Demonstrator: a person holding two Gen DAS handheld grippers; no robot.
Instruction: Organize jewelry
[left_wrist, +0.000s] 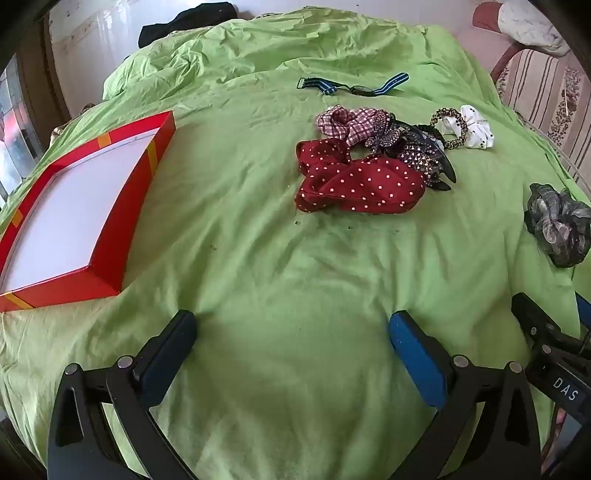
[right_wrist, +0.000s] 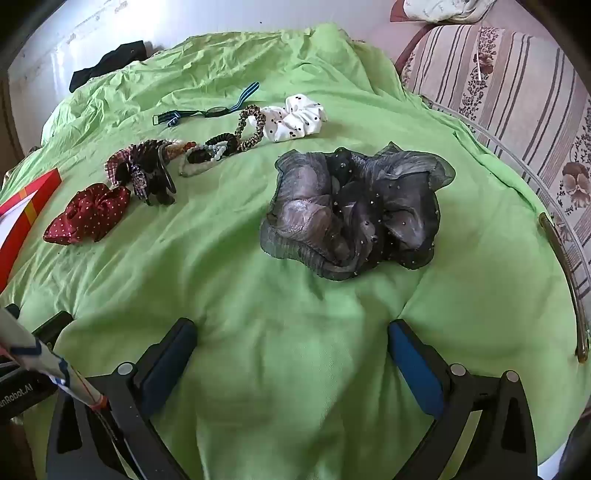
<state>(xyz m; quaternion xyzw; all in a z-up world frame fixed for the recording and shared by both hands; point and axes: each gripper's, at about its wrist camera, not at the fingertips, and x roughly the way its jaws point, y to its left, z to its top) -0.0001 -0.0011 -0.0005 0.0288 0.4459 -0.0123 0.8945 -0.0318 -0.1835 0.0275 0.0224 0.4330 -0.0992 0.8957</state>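
Observation:
A red shallow box (left_wrist: 110, 206) with a white inside lies on the green bedspread (left_wrist: 280, 280) at the left; its corner shows in the right wrist view (right_wrist: 27, 214). A red dotted scrunchie (left_wrist: 360, 184) (right_wrist: 88, 214), a checked scrunchie (left_wrist: 351, 123), a dark hair claw (left_wrist: 436, 162) (right_wrist: 159, 184), a leopard hair tie (right_wrist: 251, 127), a white dotted scrunchie (left_wrist: 476, 129) (right_wrist: 295, 118) and a striped-strap watch (left_wrist: 354, 86) (right_wrist: 210, 109) lie ahead. A grey sheer scrunchie (right_wrist: 351, 210) (left_wrist: 557, 225) lies just ahead of my right gripper (right_wrist: 291, 343). My left gripper (left_wrist: 291, 336) is open and empty. The right is open and empty too.
A black garment (left_wrist: 184, 22) lies at the far edge of the bed. A striped floral sofa (right_wrist: 517, 103) stands to the right, past a thin metal rail (right_wrist: 565, 266). The right gripper's body (left_wrist: 554, 339) shows at the lower right of the left wrist view.

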